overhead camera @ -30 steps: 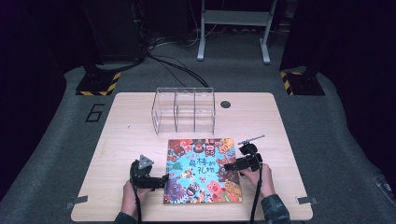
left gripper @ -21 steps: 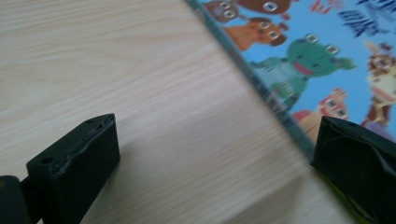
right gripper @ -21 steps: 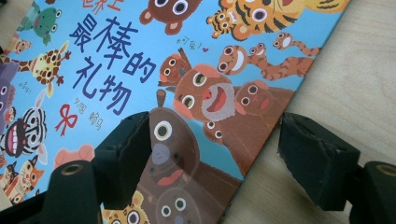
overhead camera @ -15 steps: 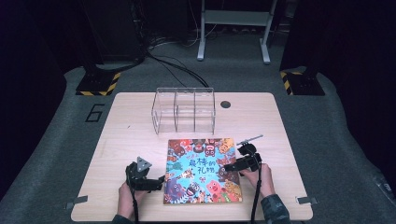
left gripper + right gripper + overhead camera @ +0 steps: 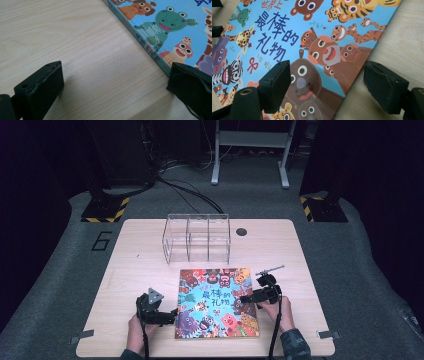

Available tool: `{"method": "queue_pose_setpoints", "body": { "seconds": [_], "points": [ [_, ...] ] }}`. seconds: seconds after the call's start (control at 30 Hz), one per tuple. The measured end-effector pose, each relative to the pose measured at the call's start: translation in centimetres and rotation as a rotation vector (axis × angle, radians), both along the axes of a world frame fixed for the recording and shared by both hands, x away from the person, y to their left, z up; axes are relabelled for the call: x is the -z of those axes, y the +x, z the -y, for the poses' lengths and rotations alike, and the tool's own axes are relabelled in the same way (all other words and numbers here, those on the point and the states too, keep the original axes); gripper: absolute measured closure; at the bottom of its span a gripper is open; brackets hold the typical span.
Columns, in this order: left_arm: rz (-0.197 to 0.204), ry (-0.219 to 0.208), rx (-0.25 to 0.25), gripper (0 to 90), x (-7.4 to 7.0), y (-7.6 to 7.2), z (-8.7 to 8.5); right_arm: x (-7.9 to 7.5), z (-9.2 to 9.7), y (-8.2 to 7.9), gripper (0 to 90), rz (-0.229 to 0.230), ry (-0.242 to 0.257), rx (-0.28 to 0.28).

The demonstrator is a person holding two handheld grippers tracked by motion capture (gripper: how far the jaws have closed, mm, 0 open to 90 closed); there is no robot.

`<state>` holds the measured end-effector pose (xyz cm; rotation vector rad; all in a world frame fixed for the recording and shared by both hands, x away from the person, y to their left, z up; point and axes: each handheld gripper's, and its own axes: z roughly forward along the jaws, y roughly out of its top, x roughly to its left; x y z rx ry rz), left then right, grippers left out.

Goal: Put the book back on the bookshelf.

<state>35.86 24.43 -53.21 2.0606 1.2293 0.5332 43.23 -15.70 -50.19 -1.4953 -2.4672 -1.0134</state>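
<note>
**Currently: Both Grippers Stationed at the Side Edges of the Picture Book**

Currently, the picture book (image 5: 217, 302) lies flat, cover up, on the counter (image 5: 130, 255) in the lower centre of the high view. Its long axis runs from the bottom of the frame toward the top, and its title reads upright from the person's side. Its spine forms the left edge.

The left gripper (image 5: 169, 314) sits at the lower left of the book. In the left gripper view its jaws stand wide apart; one rests over bare wood, the other sits at the book's spine edge (image 5: 147, 42). Nothing is clamped between them.

The right gripper (image 5: 245, 299) sits at the right edge of the book. In the right gripper view its jaws stand well apart and straddle that edge, one over the cover (image 5: 317, 50), the other over the counter. The pads do not press on the book. These jaws have just been opening.

Bare counter lies on both sides of the book and along a narrow strip at the near edge.

A clear plastic organiser (image 5: 196, 239) stands near the book's top edge, not touching it, in the upper centre of the counter. It has three compartments side by side; all appear empty. A dark round hole (image 5: 242, 232) sits to its right.
</note>
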Motion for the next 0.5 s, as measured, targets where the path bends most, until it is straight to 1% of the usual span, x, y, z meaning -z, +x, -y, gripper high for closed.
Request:
{"method": "queue_pose_setpoints", "body": {
  "seconds": [0.13,0.23,0.27,0.33,0.37,0.4,0.43,0.47,0.5],
  "points": [
    [-0.001,0.002,0.002,0.0,-0.01,0.00,-0.01,-0.01,0.26,-0.13,21.7,-0.009,0.034,0.013],
    [-0.001,0.001,0.001,0.0,0.00,0.00,-0.01,-0.06,0.36,-0.18,21.5,-0.011,0.044,0.009],
    [-0.007,0.016,0.012,0.0,-0.08,0.01,-0.12,-0.18,0.36,-0.24,21.7,-0.014,0.053,0.013],
    [-0.001,0.002,0.002,0.0,-0.01,0.01,-0.01,-0.33,0.57,-0.23,21.6,-0.010,0.080,0.006],
    [-0.005,0.009,0.008,0.0,-0.05,0.01,-0.07,-0.42,0.60,-0.29,22.0,-0.019,0.092,0.012],
    [-0.005,0.009,0.008,0.0,-0.05,0.01,-0.07,-0.42,0.60,-0.27,23.4,-0.018,0.087,0.011],
    [-0.008,0.020,0.016,0.0,-0.10,0.02,-0.15,-0.40,0.53,-0.25,25.0,-0.012,0.070,0.007],
    [-0.009,0.019,0.015,0.0,-0.10,0.01,-0.14,-0.38,0.40,-0.20,25.0,0.006,0.048,-0.002],
    [-0.008,0.019,0.015,0.0,-0.10,0.02,-0.14,-0.50,0.14,-0.18,25.1,0.007,0.026,-0.006]
  ]
}}
